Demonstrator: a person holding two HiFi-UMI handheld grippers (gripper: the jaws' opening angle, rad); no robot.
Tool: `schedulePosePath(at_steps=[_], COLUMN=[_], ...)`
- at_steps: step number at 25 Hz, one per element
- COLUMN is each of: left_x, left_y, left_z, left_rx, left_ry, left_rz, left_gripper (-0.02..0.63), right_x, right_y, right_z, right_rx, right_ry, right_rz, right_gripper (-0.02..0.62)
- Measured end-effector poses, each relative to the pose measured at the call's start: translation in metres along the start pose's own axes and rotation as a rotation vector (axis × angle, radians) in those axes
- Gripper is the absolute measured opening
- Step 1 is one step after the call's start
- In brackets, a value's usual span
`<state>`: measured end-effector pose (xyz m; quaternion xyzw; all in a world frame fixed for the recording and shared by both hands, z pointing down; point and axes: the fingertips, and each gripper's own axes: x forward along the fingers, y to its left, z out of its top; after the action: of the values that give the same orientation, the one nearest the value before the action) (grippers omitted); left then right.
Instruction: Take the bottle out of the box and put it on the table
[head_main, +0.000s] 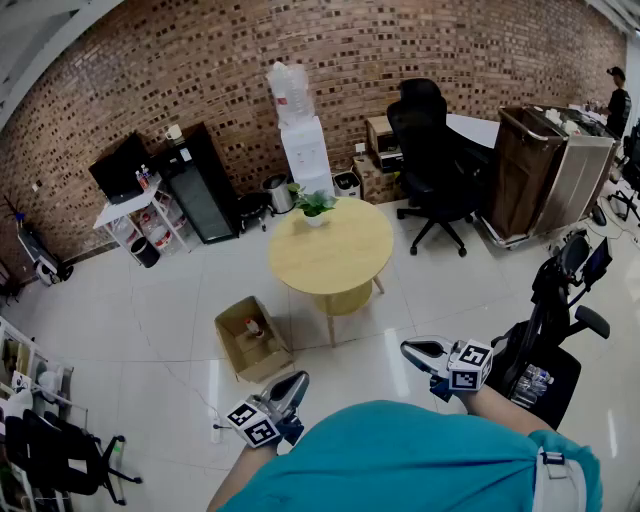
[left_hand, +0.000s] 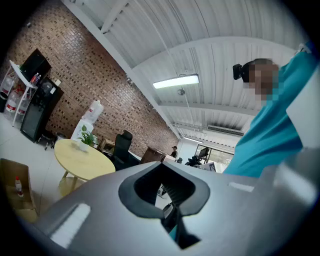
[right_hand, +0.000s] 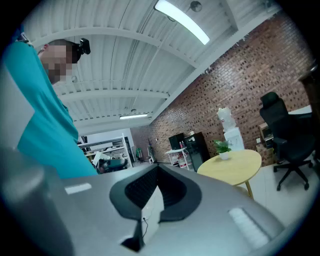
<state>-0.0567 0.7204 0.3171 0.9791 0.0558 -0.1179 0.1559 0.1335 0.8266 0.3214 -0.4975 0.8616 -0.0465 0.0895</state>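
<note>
On the floor (head_main: 170, 310), left of the round yellow surface (head_main: 335, 255) and near its base, sits an open cardboard box (head_main: 232, 318). The bottle (head_main: 252, 327) is inside the box, upright, red cap, and neither gripper touches it. The left gripper view catches the same box and bottle at its far left edge.

The left hand-held gripper (head_main: 296, 384) is low in the head view, just in front of the person's teal shirt (head_main: 400, 460), and points up and right toward the surface. Its own view shows the jaws closed tip to tip with nothing between them. It is well apart from the box.

The right hand-held gripper (head_main: 413, 349) is at lower right, pointing left, also close to the body. Its jaws are closed too and hold nothing.

The surface carries only a small potted plant (head_main: 314, 206) at its far edge. Behind it a water dispenser (head_main: 303, 150) stands against the brick wall (head_main: 200, 60). A black office chair (head_main: 432, 150) is to the right of the surface.
</note>
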Motion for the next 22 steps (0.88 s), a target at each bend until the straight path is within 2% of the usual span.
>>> schedulePosePath(at_steps=[9, 14, 19, 22], left_x=[0.059, 0.085, 0.079, 0.067], left_y=[-0.018, -0.027, -0.005, 0.014], left_z=[-0.027, -0.047, -0.058, -0.052], left_rx=[0.004, 0.005, -0.009, -0.025], left_ry=[0.017, 0.033, 0.034, 0.021], left_rz=[0.022, 0.038, 0.059, 0.052], left_gripper=[-0.003, -0.003, -0.003, -0.003], right_x=[-0.038, -0.06, -0.049, -0.028], right_y=[-0.029, -0.051, -0.066, -0.065], right_z=[0.007, 0.007, -0.008, -0.011], right_rx=[-0.044, 0.002, 0.026, 0.018], right_ry=[0.029, 0.003, 0.001, 0.015], right_rz=[0.035, 0.044, 0.049, 0.044], right_gripper=[0.002, 0.002, 0.002, 0.002])
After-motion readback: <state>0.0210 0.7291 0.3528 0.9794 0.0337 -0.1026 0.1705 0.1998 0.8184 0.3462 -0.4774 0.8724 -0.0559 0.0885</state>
